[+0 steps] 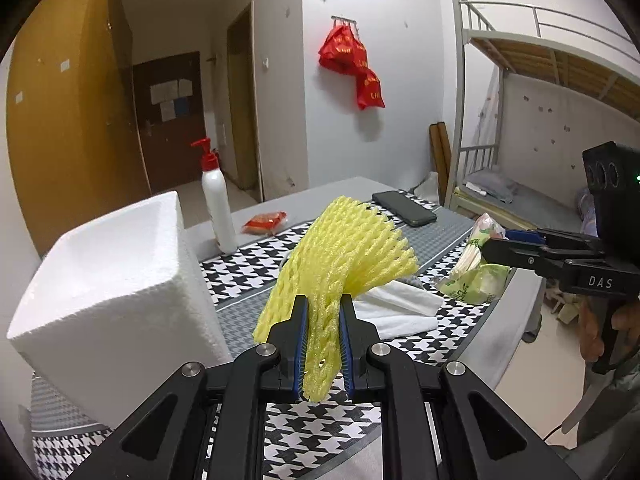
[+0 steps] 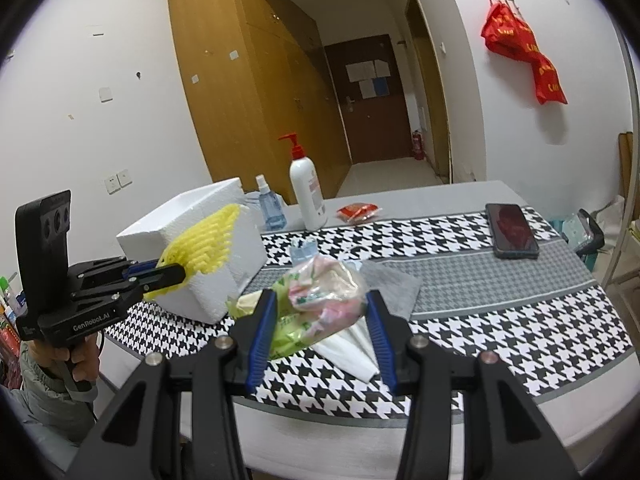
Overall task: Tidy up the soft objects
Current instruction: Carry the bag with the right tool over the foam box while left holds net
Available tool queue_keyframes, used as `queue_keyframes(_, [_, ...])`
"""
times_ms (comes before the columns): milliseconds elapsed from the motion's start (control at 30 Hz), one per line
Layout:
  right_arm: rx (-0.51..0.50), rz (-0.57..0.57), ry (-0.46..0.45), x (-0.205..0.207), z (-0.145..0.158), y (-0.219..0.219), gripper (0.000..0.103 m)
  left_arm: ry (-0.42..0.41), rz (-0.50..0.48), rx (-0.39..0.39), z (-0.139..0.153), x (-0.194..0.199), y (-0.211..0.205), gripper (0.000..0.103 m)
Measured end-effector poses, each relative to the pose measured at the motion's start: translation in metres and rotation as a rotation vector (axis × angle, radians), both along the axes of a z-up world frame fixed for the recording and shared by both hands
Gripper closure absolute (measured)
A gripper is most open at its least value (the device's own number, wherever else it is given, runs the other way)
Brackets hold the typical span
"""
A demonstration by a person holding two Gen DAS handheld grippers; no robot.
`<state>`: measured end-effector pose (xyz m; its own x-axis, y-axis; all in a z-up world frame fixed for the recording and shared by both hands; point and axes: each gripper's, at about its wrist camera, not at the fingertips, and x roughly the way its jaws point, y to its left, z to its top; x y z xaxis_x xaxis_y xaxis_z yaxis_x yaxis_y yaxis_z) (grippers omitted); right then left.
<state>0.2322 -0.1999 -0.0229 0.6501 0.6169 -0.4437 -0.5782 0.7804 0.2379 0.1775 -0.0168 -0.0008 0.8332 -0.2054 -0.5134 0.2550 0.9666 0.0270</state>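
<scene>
Left wrist view: the left gripper (image 1: 323,332) is seen clamped on a yellow foam net (image 1: 344,256), which is held above the houndstooth tablecloth (image 1: 316,432) and fans out beyond the fingers. Just left of the net a white foam box (image 1: 108,292) is set on the cloth. Beyond the net a folded white cloth (image 1: 396,312) lies flat, and farther right the right gripper (image 1: 496,246) is closed on a green tissue pack (image 1: 480,276). In the right wrist view the pack (image 2: 320,300) is pressed between the blue pads (image 2: 262,336) and held clear of the cloth. Behind the net, farther back, a white pump bottle (image 1: 218,208), a red packet (image 1: 266,222) and a dark phone (image 1: 404,208) are seen on the table.
</scene>
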Motion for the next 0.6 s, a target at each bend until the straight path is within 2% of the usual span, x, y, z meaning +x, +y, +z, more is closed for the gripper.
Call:
queue_keyframes(300, [0.004,0.012,-0.039,-0.010,0.014,0.007,0.053,-0.055,0.032,-0.011,0.017,-0.016,0.009,0.087])
queue_keyframes(600, [0.017,0.043,-0.080,-0.015,0.028,0.020,0.053,-0.131,0.113,-0.027,0.034,-0.033,0.021,0.087])
